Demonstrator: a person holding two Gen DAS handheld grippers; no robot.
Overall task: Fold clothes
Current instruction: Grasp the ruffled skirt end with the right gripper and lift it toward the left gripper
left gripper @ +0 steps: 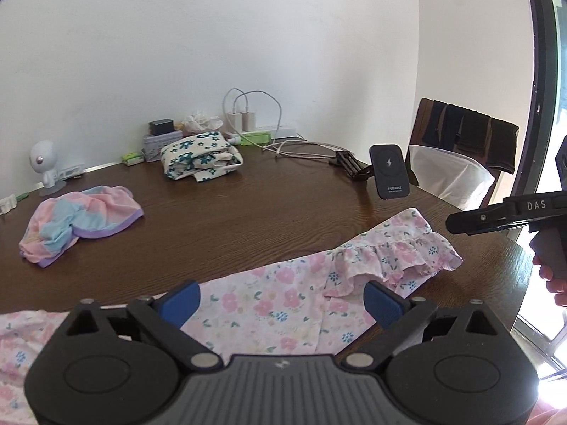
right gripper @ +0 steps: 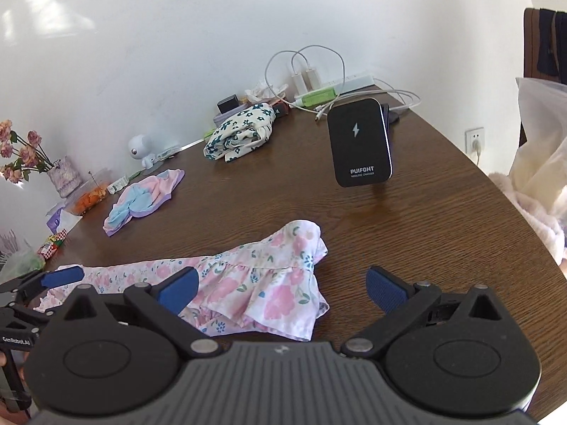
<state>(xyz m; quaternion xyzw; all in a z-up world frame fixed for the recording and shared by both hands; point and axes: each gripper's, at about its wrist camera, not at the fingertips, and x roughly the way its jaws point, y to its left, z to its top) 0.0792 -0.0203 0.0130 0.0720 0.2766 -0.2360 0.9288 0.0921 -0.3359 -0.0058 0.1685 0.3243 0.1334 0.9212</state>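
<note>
A pink floral garment with a ruffled hem lies spread along the near edge of the brown table. My left gripper hovers over its middle, blue pads wide apart, gripping nothing. In the right wrist view the same floral garment ends in its ruffled hem, and my right gripper stands open above that end, nothing pressed between the pads. The right gripper's black body shows at the right edge of the left wrist view. The left gripper's pad shows at far left.
A crumpled pastel pink and blue garment lies at left. A folded cream cloth with teal flowers sits near the wall. A black wireless charger stands upright, with cables and a power strip behind. A chair stands at right.
</note>
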